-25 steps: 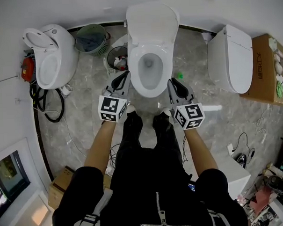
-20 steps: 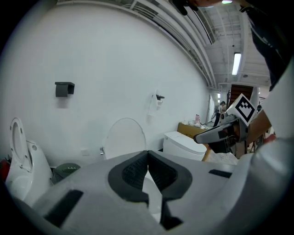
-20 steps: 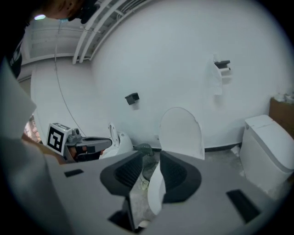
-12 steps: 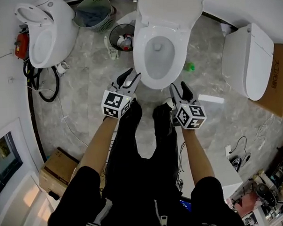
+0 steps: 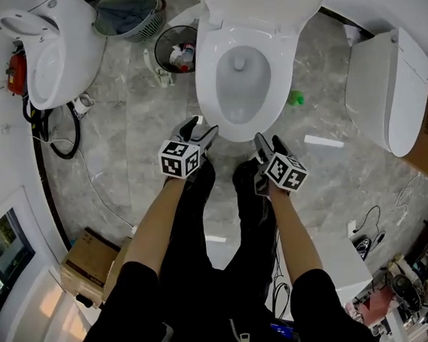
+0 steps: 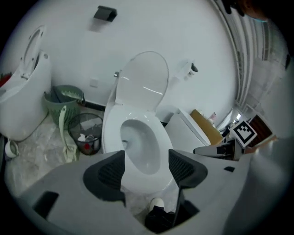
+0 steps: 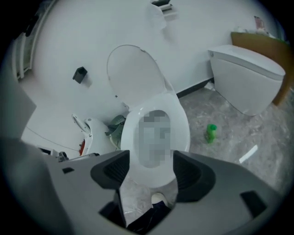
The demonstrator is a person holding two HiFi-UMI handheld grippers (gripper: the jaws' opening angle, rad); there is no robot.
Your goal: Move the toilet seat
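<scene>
The white toilet stands in front of me with its seat (image 5: 283, 54) lying flat on the bowl and its lid (image 5: 263, 3) raised against the wall. My left gripper (image 5: 200, 130) hovers just short of the bowl's front left rim, its jaws opening with nothing between them. To its right, my right gripper (image 5: 267, 144) hangs near the front right rim, jaws also opening and empty. In the left gripper view the seat (image 6: 158, 137) and lid (image 6: 142, 85) show beyond the left gripper (image 6: 146, 167). In the right gripper view the seat (image 7: 181, 124) shows beyond the right gripper (image 7: 149, 172).
A second toilet (image 5: 49, 53) stands at the left with a black hose (image 5: 57, 138) beside it. A green basket (image 5: 126, 18) and a black wire bin (image 5: 177, 51) flank the bowl. A third toilet (image 5: 384, 88), a green bottle (image 5: 294, 97) and a cardboard box (image 5: 87, 264) lie around.
Both grippers have drawn back from the sides of the bowl towards my feet, and their jaws have gone from shut to open. The head view has shifted closer over the toilet.
</scene>
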